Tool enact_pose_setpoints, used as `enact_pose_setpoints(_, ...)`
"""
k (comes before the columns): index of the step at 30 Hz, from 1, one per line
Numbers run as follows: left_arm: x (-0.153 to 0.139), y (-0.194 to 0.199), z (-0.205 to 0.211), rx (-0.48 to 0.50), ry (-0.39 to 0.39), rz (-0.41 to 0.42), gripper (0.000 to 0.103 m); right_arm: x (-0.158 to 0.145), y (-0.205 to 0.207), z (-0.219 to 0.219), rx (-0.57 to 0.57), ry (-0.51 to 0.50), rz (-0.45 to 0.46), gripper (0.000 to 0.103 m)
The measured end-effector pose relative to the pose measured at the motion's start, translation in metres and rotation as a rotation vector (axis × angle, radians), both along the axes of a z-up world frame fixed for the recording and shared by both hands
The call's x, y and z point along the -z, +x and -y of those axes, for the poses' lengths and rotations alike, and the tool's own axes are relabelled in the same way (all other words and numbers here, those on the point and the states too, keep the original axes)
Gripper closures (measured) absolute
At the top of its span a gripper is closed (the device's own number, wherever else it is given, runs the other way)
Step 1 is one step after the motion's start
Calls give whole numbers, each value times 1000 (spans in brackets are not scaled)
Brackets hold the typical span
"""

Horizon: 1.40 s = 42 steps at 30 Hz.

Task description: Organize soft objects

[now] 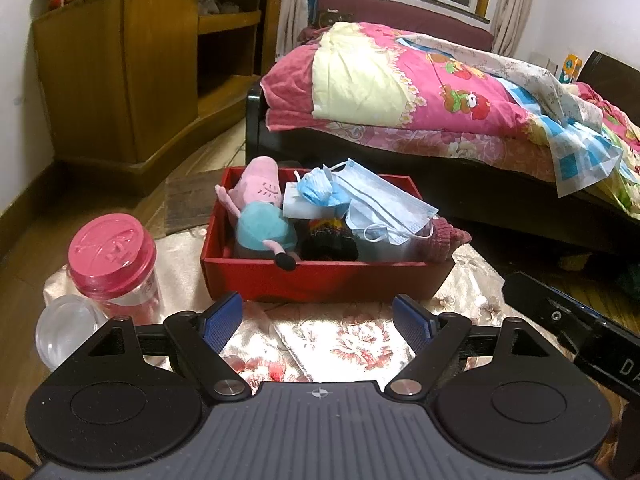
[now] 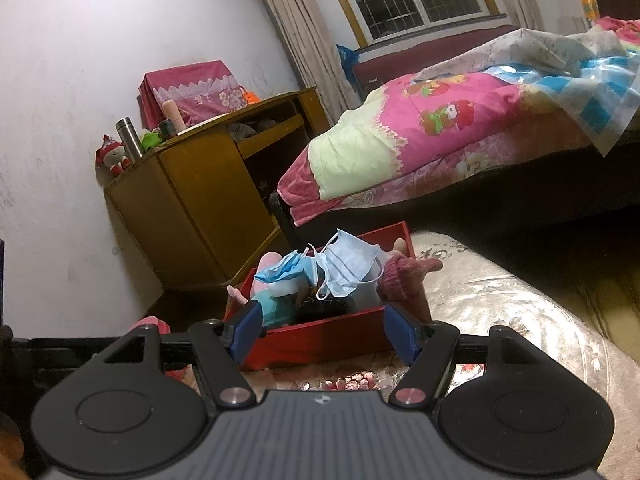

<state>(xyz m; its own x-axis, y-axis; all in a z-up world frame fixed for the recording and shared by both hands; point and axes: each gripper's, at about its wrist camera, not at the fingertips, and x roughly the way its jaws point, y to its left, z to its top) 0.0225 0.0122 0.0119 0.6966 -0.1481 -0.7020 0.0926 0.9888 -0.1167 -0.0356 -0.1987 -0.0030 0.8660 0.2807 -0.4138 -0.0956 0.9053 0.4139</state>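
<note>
one red box [image 1: 320, 276] sits on the floral-cloth counter [image 1: 344, 336], holding two blue masks [image 1: 384, 204], one pink plush [image 1: 256, 188] and one knit hat [image 1: 444, 240]. my left claw [image 1: 318, 320] and right claw [image 2: 318, 332] tilt downward before it, both released, empty.

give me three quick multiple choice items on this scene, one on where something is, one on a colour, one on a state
1. Where is the flat blue face mask?
A. on the bed
B. in the red box
C. on the floor
2. What colour is the jar's lid?
A. green
B. white
C. pink
3. How is the left gripper?
A. open, nothing between its fingers
B. shut on a mask
C. shut on the jar
Answers: B, it lies on top of the pile in the red box; C, the lid is pink; A, only cloth shows between the fingers.
</note>
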Motion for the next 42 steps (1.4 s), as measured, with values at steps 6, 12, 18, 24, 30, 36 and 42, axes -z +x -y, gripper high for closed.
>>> enact_pose_setpoints(6,2,0,1,4,3,-6,23,2,1,4,24,1,-2,63)
enact_pose_setpoints(12,5,1,6,11,12,-10,22,5,3,2,8,-2,-8,63)
enact_pose_setpoints(18,7,-1,12,25,19,-11,22,6,5,1,7,-9,-10,62)
enact_pose_setpoints(24,6,-3,14,31,12,-4,22,9,6,0,7,-18,-16,62)
enact_pose_setpoints(30,5,-4,16,36,6,-2,23,10,8,2,28,-22,-23,62)
enact_pose_setpoints(36,5,-4,15,36,5,-4,23,12,8,2,37,-30,-31,60)
enact_pose_setpoints(42,5,-4,15,36,10,-3,23,12,8,2,37,-28,-32,60)
